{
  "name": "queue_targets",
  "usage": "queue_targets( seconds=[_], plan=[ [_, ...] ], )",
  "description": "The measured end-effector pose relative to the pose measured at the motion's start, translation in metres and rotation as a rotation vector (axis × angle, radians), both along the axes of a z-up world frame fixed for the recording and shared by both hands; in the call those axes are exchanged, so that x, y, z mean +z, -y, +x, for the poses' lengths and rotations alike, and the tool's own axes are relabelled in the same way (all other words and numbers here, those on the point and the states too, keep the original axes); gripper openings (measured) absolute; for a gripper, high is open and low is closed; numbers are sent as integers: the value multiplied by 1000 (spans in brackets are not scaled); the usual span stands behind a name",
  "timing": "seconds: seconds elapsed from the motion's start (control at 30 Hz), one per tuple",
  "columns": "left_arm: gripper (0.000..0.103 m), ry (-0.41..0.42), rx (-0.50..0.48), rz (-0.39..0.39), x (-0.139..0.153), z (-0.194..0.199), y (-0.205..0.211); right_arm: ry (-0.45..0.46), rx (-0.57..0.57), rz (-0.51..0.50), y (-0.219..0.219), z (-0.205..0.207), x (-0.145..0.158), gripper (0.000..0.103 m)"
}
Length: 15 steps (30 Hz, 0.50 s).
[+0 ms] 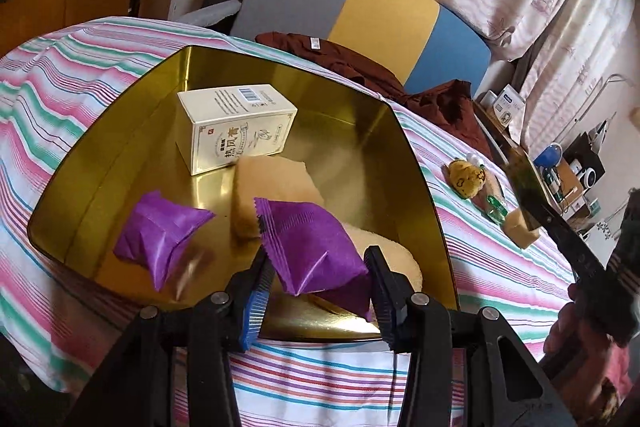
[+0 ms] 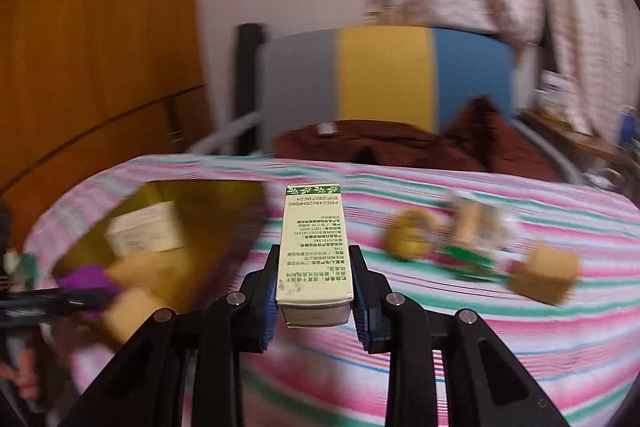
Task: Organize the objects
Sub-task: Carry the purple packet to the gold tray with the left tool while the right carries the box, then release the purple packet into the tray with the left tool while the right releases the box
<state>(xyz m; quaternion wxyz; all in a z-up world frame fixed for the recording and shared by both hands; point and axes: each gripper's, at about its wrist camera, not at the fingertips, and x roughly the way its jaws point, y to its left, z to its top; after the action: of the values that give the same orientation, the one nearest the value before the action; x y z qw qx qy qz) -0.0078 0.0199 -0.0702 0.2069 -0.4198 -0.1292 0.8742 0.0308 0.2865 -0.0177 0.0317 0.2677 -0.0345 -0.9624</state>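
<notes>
A gold tin tray [image 1: 100, 163] lies on the striped cloth. In it are a white medicine box [image 1: 236, 127], a tan sponge block [image 1: 272, 191], a purple sachet [image 1: 160, 231] and a pale towel [image 1: 396, 259]. My left gripper [image 1: 318, 281] is over the tray's near edge with a second purple sachet [image 1: 312, 247] between its jaws; whether they press on it is unclear. My right gripper [image 2: 314, 283] is shut on a long cream box with green print [image 2: 314, 247], held above the cloth right of the tray [image 2: 216, 223]. The right gripper also shows in the left wrist view [image 1: 532, 195].
On the cloth right of the tray lie a yellow plush toy [image 1: 466, 179], a green wrapped item [image 1: 496, 213] and a small brown box [image 1: 520, 231]. A dark red garment [image 1: 360, 67] lies at the far edge before a grey, yellow and blue chair [image 1: 380, 7]. Curtains hang behind.
</notes>
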Motion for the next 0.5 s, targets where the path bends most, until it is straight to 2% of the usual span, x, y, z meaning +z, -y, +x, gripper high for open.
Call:
queue_targets(
  seconds=[0.17, 0.3, 0.5],
  plan=[
    [46, 10, 18, -5, 1, -2, 7, 65, 128, 41, 59, -33, -6, 30],
    [44, 13, 29, -27, 1, -1, 11, 148, 147, -3, 78, -54, -18, 30],
    [45, 6, 57, -62, 1, -3, 17, 193, 162, -21, 92, -64, -27, 30]
  ],
)
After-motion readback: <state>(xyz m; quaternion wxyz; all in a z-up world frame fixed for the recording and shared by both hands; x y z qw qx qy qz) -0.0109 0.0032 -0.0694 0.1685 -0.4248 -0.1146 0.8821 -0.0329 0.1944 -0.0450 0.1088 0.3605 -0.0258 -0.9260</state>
